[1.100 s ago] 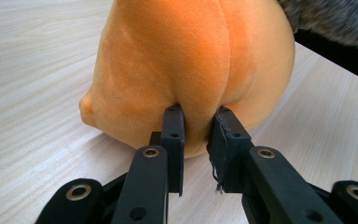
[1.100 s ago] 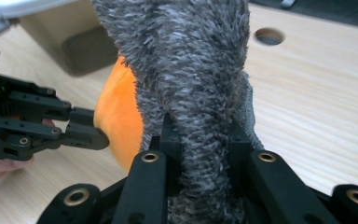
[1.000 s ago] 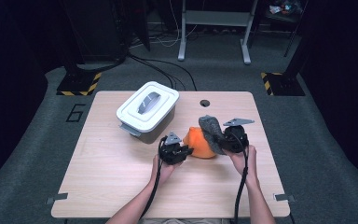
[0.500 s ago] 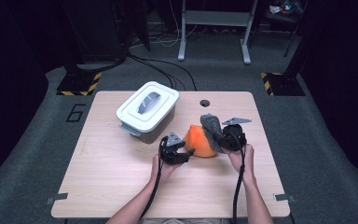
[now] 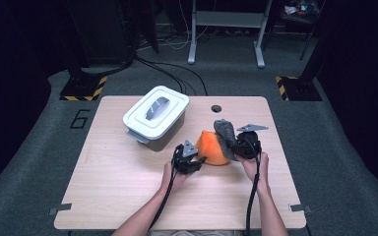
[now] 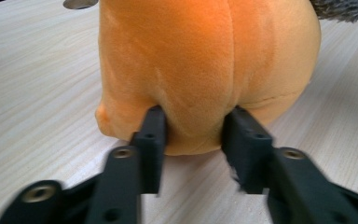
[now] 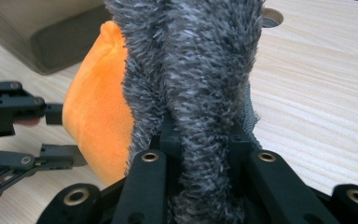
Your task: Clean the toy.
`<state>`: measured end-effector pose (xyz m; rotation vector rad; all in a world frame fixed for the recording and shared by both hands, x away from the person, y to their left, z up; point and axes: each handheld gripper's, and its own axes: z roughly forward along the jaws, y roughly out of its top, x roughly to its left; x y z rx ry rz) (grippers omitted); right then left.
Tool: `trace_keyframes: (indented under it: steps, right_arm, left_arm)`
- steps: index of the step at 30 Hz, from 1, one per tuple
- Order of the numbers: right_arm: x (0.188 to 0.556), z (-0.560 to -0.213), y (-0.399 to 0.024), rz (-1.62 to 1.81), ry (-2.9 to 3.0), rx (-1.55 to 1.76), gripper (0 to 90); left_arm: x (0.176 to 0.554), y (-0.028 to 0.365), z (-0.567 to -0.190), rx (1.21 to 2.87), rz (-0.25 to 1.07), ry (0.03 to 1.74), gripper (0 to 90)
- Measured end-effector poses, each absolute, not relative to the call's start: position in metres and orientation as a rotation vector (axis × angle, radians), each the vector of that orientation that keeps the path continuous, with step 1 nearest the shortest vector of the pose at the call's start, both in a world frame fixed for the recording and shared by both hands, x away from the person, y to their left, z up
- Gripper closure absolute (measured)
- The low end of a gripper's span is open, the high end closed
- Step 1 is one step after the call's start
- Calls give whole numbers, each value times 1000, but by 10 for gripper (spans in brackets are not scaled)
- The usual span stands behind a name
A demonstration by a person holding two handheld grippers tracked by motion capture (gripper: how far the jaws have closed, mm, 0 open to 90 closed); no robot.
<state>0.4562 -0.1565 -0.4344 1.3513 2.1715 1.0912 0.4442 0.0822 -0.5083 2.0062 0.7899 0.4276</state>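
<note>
Soft orange plush toy with shaggy grey fur part on the light wooden table, just beside the white lidded plastic box (lid on), left gripper jaws just closing, pinching its orange base, right gripper clamped tight on the grey fur.

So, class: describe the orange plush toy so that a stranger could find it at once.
Start at the pale wooden table, then look right of the white lidded plastic box. The orange plush toy sits between the two handheld grippers; it is the sole bright, smooth-furred thing, its shaggy grey fur part clamped in the right gripper.
</note>
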Motion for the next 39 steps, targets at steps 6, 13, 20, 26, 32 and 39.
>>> trace_keyframes:
  steps: [6, 13, 20, 26, 32, 39]
  right_arm:
    - [451, -429, -163, 1158, 2152, 1356, 750]
    - [439, -414, -167, 1208, 2140, 1329, 750]
    - [424, -395, -155, 1296, 2163, 1263, 750]
    - [428, -401, -133, 1240, 2231, 1219, 748]
    - [436, -417, -118, 1094, 2220, 1198, 748]
    - [439, -418, -119, 1070, 2203, 1205, 746]
  left_arm:
    - [443, 86, -505, 1973, 373, 804, 757]
    - [437, 86, -496, 1952, 303, 824, 766]
    - [434, 86, -490, 1928, 271, 856, 766]
    - [428, 85, -488, 1926, 241, 859, 765]
    - [432, 86, -493, 1921, 231, 891, 760]
    - [434, 86, -495, 1922, 247, 893, 745]
